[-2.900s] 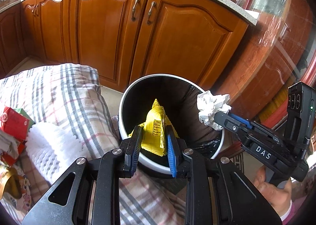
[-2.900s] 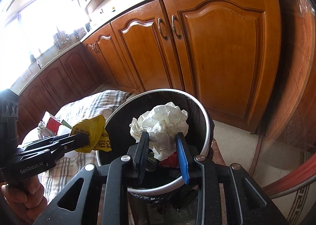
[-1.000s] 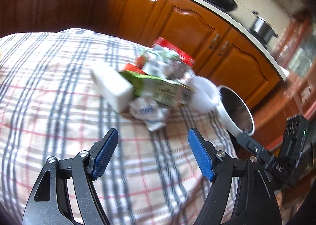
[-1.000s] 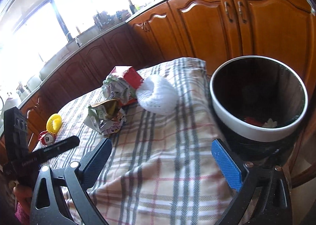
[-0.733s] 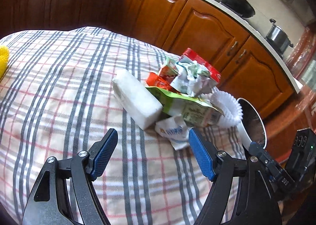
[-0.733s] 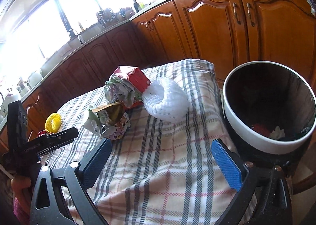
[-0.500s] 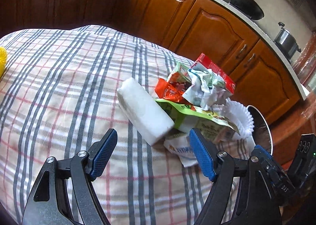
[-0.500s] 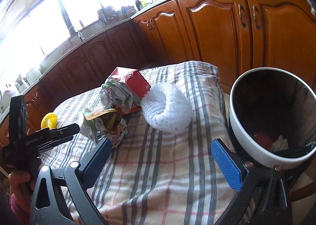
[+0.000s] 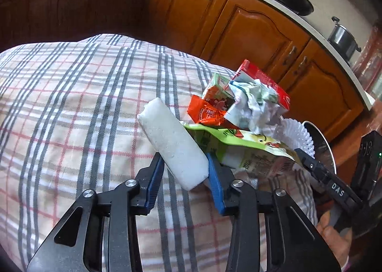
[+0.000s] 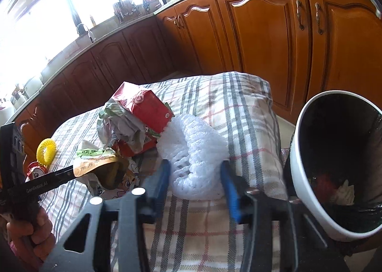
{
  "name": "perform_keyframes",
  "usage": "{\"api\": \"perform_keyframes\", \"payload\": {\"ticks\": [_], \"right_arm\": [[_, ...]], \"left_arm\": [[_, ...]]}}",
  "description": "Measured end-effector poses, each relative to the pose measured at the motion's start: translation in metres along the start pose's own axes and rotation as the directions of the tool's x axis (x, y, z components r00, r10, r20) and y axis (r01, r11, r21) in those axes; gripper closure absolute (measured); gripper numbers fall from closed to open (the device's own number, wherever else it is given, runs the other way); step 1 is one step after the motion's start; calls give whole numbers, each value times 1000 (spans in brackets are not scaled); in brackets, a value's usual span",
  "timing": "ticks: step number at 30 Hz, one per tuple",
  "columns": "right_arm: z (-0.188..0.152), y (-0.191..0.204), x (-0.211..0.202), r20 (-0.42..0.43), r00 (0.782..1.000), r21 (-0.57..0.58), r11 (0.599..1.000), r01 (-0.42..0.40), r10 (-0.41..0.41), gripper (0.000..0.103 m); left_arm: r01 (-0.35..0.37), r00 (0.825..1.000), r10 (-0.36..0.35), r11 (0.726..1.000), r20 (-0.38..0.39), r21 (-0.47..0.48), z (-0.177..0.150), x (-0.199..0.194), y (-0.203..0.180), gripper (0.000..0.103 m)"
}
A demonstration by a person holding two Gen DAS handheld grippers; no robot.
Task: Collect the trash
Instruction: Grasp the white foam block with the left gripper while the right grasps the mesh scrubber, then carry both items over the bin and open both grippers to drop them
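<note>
White foam block lies on the plaid cloth, clamped between the left gripper blue pads. The right gripper closes around the white foam net. Beside the cloth's edge, the white-rimmed bin holds red scrap and crumpled tissue.

Both grippers are matte black with silver round screws and blue ribbed finger pads. The left gripper carries white "GenRobot.AI" lettering, the right gripper "DAS". Bare hands grip them, pink cuffs showing at the wrists.
</note>
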State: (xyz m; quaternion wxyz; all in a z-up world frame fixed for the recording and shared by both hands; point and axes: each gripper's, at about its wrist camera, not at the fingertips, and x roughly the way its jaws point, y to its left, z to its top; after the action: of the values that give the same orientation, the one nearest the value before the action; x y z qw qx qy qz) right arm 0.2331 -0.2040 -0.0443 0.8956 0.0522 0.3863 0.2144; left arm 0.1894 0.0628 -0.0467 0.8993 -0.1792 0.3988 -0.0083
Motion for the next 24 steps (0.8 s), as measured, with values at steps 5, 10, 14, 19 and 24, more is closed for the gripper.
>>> {"api": "perform_keyframes", "payload": {"ticks": [5, 10, 14, 19, 24], "right_arm": [[-10, 0, -24, 38, 999, 18, 1000, -5, 4, 75], [-17, -4, -45, 61, 998, 36, 999, -13, 11, 76], [-24, -6, -59, 68, 998, 41, 999, -13, 10, 76], [-30, -12, -71, 83, 997, 53, 999, -5, 1, 76], [-36, -22, -84, 94, 995, 73, 997, 8, -14, 76]], "left_arm": [[9, 1000, -9, 1000, 11, 11, -14, -23, 4, 70], [23, 999, -24, 999, 24, 38, -29, -48, 0, 70], [48, 998, -52, 996, 45, 79, -38, -68, -14, 70], [101, 994, -107, 985, 36, 139, -47, -77, -43, 70], [138, 990, -143, 970, 11, 197, -52, -71, -77, 70]]}}
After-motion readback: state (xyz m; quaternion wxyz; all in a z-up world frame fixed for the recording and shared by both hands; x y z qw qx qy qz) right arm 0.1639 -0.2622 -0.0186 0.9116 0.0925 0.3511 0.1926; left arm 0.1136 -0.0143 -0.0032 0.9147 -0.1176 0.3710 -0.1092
